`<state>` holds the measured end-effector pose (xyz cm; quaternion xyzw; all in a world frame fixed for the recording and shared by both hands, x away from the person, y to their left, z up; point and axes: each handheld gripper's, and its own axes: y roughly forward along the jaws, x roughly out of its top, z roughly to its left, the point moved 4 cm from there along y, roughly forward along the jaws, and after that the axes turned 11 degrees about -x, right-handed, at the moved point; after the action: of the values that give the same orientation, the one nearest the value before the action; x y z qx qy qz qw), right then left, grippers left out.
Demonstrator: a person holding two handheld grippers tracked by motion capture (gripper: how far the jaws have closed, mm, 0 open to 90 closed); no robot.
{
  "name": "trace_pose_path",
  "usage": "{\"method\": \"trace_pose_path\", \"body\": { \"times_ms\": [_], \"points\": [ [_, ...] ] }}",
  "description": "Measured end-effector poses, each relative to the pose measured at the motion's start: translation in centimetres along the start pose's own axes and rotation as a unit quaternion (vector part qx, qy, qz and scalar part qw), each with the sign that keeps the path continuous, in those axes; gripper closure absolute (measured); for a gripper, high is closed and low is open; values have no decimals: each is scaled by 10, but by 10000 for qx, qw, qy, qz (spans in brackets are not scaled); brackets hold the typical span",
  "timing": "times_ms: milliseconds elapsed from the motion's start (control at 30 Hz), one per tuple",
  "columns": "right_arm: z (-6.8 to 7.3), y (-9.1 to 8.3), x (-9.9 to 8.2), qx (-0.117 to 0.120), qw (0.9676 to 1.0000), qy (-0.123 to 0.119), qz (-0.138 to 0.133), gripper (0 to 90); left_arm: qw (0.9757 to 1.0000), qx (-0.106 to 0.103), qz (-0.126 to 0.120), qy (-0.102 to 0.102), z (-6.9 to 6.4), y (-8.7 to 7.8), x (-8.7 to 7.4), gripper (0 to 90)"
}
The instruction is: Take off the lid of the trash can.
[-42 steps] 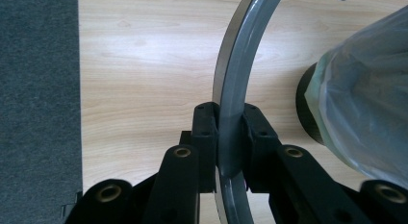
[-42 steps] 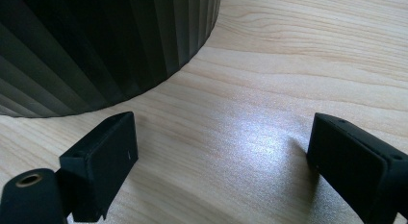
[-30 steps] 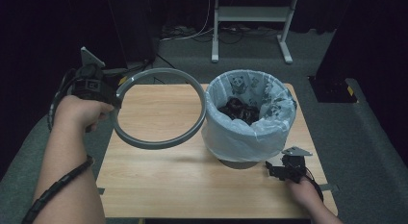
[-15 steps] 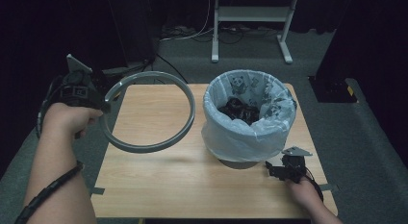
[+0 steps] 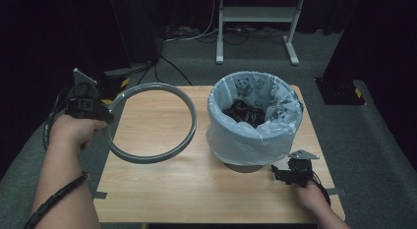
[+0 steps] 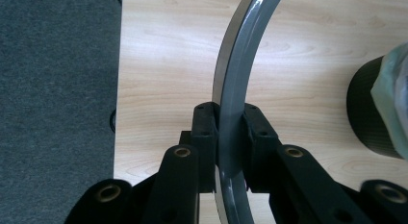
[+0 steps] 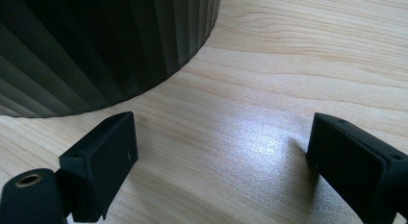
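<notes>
Ring (image 5: 152, 122), grey and clamped at its rim between the closed jaws of the left gripper (image 5: 101, 112), has been carried away from the bin (image 5: 255, 123) and lowered toward the desk (image 5: 196, 185) (its far arc reaching out ahead of the gripper). Compared with the earlier frame, it is tilted flatter, farther from the bag liner (image 5: 236, 138). Setting aside is judged under way. The right gripper (image 7: 219, 152) is held open, resting on the desk beside the bin's base, unmoved.

Black grippers with brass-ringed screw holes, grey three-cornered plates, coiled black cables, bare forearms
</notes>
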<state>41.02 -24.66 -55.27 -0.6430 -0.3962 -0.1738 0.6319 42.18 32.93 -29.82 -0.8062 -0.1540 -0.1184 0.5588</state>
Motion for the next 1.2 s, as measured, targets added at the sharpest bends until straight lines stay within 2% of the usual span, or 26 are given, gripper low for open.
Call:
{"method": "trace_pose_path", "body": {
  "times_ms": [300, 633, 967, 1200],
  "points": [
    [0, 0, 0, 5, 10000, -15, -3, 101, 10000, -35, 88, 11, 9, 26, -8, 782],
    [0, 0, 0, 6, 10000, -15, -3, 101, 9998, 55, 188, -23, 21, 56, -20, 782],
    [0, 0, 0, 8, 10000, -34, -3, 102, 9994, 121, 319, -38, 29, 88, -31, 782],
    [0, 0, 0, 13, 10000, -38, -4, 101, 9989, 57, 473, -26, 31, 116, -42, 782]
  ]
}}
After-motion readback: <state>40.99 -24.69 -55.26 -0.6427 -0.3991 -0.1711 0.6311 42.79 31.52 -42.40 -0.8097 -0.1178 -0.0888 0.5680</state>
